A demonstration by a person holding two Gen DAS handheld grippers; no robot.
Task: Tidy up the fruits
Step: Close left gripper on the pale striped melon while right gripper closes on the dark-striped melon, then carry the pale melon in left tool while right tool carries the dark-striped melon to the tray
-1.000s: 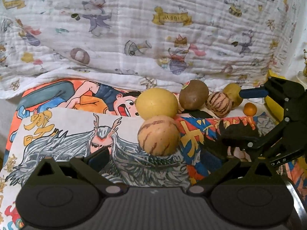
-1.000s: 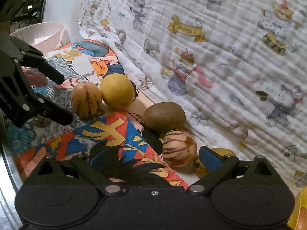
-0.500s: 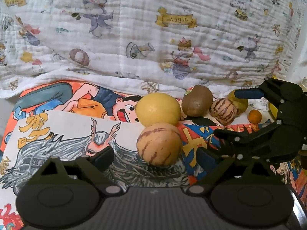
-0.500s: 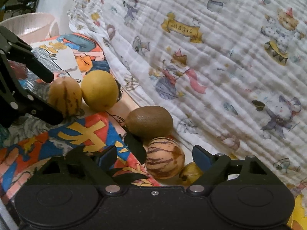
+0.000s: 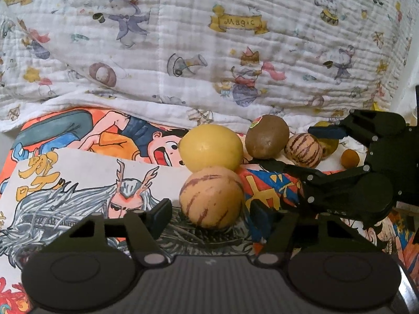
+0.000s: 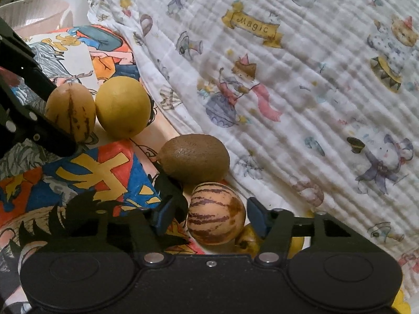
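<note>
Nearest the left wrist camera, the left gripper (image 5: 210, 213) has drawn its fingers in from a wide spread a second ago; they are closing around a pale striped fruit (image 5: 211, 197), with a sliver of gap on each side, so the pads do not yet press on it. The right gripper (image 6: 208, 216) has done the same at its own end: its fingers, wide a second ago, are closing on a second, darker-striped fruit (image 6: 216, 212), which sits between them, again with a little daylight either side. Both fruits rest on a bright cartoon-printed cloth (image 5: 78, 172); what lies beneath it cannot be told. Just behind the left gripper's fruit, touching it, is a yellow lemon-like fruit (image 5: 211, 147); further right sit a brown kiwi (image 5: 267, 137), the darker-striped one and a small orange fruit (image 5: 350, 158). A partly hidden yellow-green fruit (image 6: 247, 240) lies just beside the right gripper's target. Beyond the row rises a white quilted blanket (image 5: 183, 39) printed with "Magic" banners, and a pale basket (image 6: 34, 13) stands far off in the right view. Judging from this, two simultaneous pick-ups are about to complete; the basket may be the destination.
</note>
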